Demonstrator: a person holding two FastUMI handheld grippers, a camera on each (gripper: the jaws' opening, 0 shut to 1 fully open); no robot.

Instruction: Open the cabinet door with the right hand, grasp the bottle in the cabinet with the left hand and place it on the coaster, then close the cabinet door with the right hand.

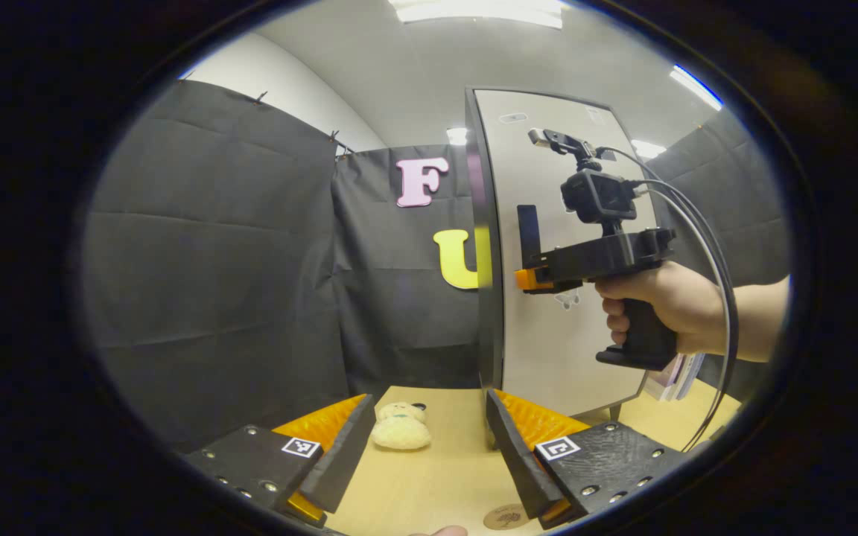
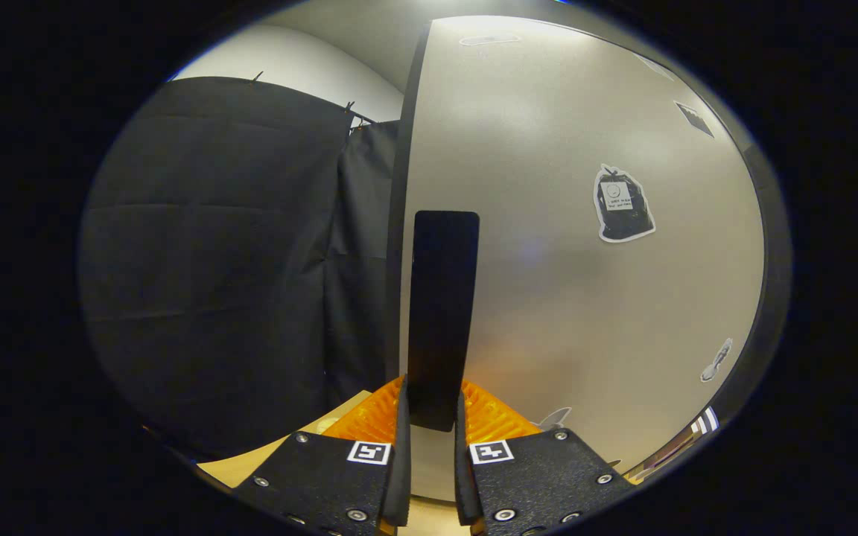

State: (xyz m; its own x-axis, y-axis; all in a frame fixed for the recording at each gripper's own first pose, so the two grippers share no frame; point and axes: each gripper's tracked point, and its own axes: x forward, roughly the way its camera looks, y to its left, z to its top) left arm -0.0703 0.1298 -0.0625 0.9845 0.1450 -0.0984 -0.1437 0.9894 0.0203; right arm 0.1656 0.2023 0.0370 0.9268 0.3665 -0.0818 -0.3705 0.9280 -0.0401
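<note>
The grey cabinet door (image 1: 563, 327) stands upright on the wooden table, with a flat black handle (image 2: 440, 313) near its left edge. My right gripper (image 2: 429, 417) is shut on that handle, both fingers pressing its lower end. In the left gripper view a person's hand holds that right gripper (image 1: 537, 277) against the black handle (image 1: 527, 231). My left gripper (image 1: 429, 447) hovers open low over the table, nothing between its fingers. A round brown coaster (image 1: 505, 516) lies on the table by its right finger. The bottle is hidden.
A small cream plush toy (image 1: 401, 426) lies on the wooden table (image 1: 429, 484) ahead of my left gripper. Stickers (image 2: 623, 202) mark the cabinet door. Some books (image 1: 673, 372) lean behind the cabinet at the right. Black cloth walls close the booth.
</note>
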